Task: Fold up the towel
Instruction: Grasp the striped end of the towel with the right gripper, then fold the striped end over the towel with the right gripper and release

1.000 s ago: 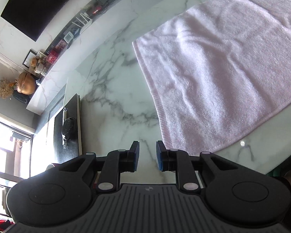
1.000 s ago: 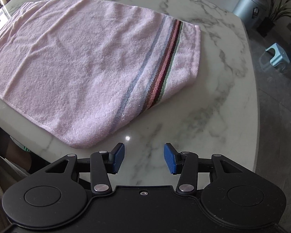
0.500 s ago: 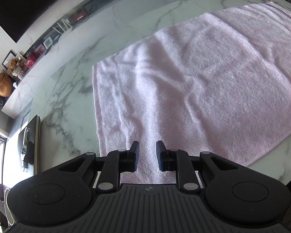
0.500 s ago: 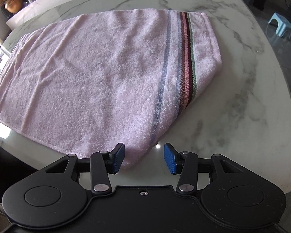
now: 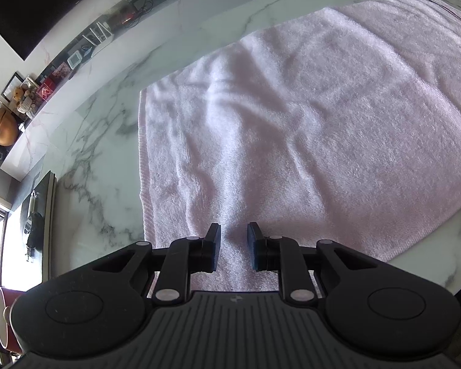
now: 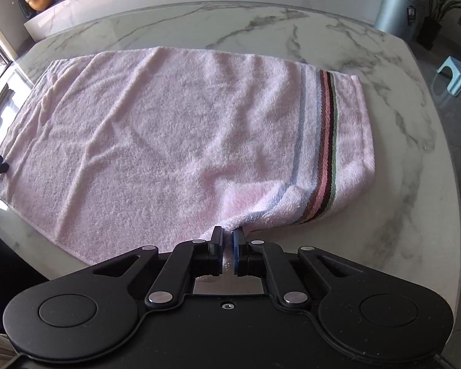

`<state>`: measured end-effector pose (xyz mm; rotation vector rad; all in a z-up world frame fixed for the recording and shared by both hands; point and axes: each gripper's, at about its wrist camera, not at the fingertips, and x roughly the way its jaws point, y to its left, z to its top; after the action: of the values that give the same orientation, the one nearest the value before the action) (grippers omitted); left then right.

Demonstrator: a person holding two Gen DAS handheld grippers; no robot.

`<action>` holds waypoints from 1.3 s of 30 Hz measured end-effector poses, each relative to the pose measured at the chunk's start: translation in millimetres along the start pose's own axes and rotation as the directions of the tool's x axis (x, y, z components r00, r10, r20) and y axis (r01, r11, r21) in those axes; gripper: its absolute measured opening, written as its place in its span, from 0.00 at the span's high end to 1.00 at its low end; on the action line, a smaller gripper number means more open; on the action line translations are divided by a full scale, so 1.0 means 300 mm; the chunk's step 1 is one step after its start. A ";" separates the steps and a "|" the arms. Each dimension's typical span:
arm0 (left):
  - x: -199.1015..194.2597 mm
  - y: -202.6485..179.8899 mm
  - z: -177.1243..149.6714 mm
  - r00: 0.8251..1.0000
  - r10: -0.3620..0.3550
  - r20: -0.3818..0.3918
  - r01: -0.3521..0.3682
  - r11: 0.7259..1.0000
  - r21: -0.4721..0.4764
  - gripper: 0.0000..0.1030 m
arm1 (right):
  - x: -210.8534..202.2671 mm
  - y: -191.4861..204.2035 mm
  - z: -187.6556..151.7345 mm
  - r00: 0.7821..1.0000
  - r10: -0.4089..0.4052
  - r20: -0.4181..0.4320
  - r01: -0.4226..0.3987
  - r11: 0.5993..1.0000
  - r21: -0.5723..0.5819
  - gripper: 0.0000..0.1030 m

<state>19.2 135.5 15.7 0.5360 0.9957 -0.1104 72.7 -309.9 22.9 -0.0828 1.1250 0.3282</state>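
- The pink towel (image 6: 181, 141) lay spread flat on the marble table (image 6: 415, 160), its striped band at the end farthest from the window side, its near hem running close along the table's near edge.
- The right gripper (image 6: 229, 246) had clenched on the towel's near hem, just beside the blue stripe; a small ridge of cloth was already puckered up between its fingertips (image 6: 217, 241).
- The bite looked shallow and sat inboard of the striped corner, so that corner could droop and drag in a lift, leaving a skewed fold.
- A thin pinch of terry might also slide out of the pads under the towel's own weight.
- The left gripper (image 5: 233, 246) hovered over the towel's near edge towards the plain end, its fingers (image 5: 213, 247) a narrow gap apart; I could not tell whether they pressed any cloth, and it looked as if they did not.
- If only the right side rose, the towel would likely twist and bunch rather than fold squarely.
- With the hem so near the table's edge, a pull towards the person could drag the cloth off.
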 end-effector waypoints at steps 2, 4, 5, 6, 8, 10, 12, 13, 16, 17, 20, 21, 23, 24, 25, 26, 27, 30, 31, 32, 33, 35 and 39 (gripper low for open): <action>-0.002 -0.011 0.000 1.000 0.012 0.001 -0.012 1.000 0.011 0.83 | -0.006 0.052 0.039 0.998 0.060 0.030 -0.058 0.997 -0.049 0.94; -0.004 -0.012 0.000 1.000 0.014 0.002 -0.014 1.000 0.009 0.83 | 0.004 0.095 0.069 0.995 0.086 0.039 -0.083 0.993 -0.083 0.90; -0.005 -0.013 -0.001 1.000 0.015 0.003 -0.015 1.000 0.007 0.83 | 0.011 0.106 0.077 0.996 0.086 0.036 -0.082 0.992 -0.091 0.87; -0.005 -0.011 0.000 1.000 0.014 0.003 -0.014 1.000 0.005 0.83 | 0.012 0.102 0.077 0.996 0.079 0.032 -0.076 0.993 -0.092 0.86; -0.005 -0.007 -0.001 1.000 0.012 0.004 -0.012 1.000 -0.002 0.83 | 0.021 0.082 0.082 0.998 0.059 0.032 -0.057 0.996 -0.065 0.76; -0.006 -0.006 -0.002 1.000 0.011 0.007 -0.011 1.000 -0.004 0.83 | 0.026 0.045 0.084 0.999 0.037 0.036 -0.036 0.999 -0.013 0.68; -0.003 -0.003 -0.001 1.000 0.011 0.009 -0.011 1.000 -0.004 0.83 | 0.034 -0.002 0.086 0.999 0.014 0.032 -0.015 0.999 0.048 0.66; -0.002 -0.003 0.000 1.000 0.011 0.010 -0.011 1.000 -0.003 0.83 | 0.041 -0.026 0.085 1.000 0.002 0.026 -0.004 0.997 0.078 0.65; -0.001 -0.001 -0.001 1.000 0.009 0.013 -0.008 1.000 -0.006 0.83 | 0.074 -0.102 0.075 1.000 -0.029 -0.005 0.029 0.987 0.159 0.64; 0.000 0.002 -0.001 1.000 0.006 0.013 -0.006 1.000 -0.011 0.83 | 0.087 -0.121 0.072 0.999 -0.036 -0.015 0.038 0.983 0.178 0.64; 0.001 0.009 0.000 1.000 -0.001 0.012 0.001 1.000 -0.025 0.83 | 0.140 -0.169 0.059 0.998 -0.038 -0.056 0.050 0.972 0.231 0.64; 0.001 0.010 0.001 1.000 -0.003 0.012 0.003 1.000 -0.029 0.83 | 0.155 -0.179 0.055 0.997 -0.031 -0.066 0.047 0.968 0.245 0.64; 0.001 0.010 0.002 1.000 -0.007 0.010 0.007 1.000 -0.031 0.85 | 0.178 -0.192 0.043 0.997 -0.008 -0.082 0.030 0.962 0.271 0.65; 0.001 0.010 0.002 1.000 -0.008 0.009 0.008 0.999 -0.031 0.85 | 0.186 -0.195 0.038 0.996 0.001 -0.087 0.024 0.960 0.280 0.65; 0.001 0.008 0.004 1.000 -0.008 0.007 0.008 1.000 -0.029 0.85 | 0.190 -0.195 0.033 0.996 0.009 -0.088 0.017 0.959 0.284 0.68; 0.001 0.008 0.004 1.000 -0.008 0.006 0.008 1.000 -0.028 0.85 | 0.193 -0.195 0.027 0.996 0.016 -0.089 0.010 0.958 0.287 0.79; 0.001 0.007 0.006 1.000 -0.008 0.005 0.008 1.000 -0.027 0.85 | 0.196 -0.194 0.022 0.996 0.024 -0.090 0.003 0.957 0.290 0.88; 0.000 0.003 0.004 1.000 -0.006 0.004 0.006 1.000 -0.023 0.85 | 0.173 -0.191 0.012 0.997 0.009 -0.070 0.010 0.961 0.277 0.97; 0.000 0.002 0.003 1.000 -0.005 0.004 0.005 1.000 -0.022 0.85 | 0.165 -0.190 0.009 0.998 0.004 -0.063 0.014 0.962 0.273 0.97; 0.001 0.001 0.003 1.000 -0.004 0.004 0.004 1.000 -0.022 0.85 | 0.156 -0.191 0.007 0.998 0.000 -0.058 0.016 0.963 0.269 0.97; 0.001 0.000 0.003 1.000 -0.003 0.004 0.003 1.000 -0.021 0.85 | 0.144 -0.195 0.002 0.999 -0.006 -0.054 0.020 0.964 0.266 0.97; 0.002 -0.002 0.002 1.000 -0.001 0.004 0.001 1.000 -0.020 0.85 | 0.118 -0.206 -0.010 0.998 -0.022 -0.052 0.035 0.965 0.258 0.97; 0.001 -0.004 0.001 1.000 0.001 0.005 -0.001 1.000 -0.017 0.85 | 0.082 -0.229 -0.049 0.995 -0.065 -0.075 0.081 0.968 0.236 0.97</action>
<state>19.2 134.4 15.1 0.5205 0.9904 -0.1022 90.1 -373.2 -12.2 0.0784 1.2171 0.1230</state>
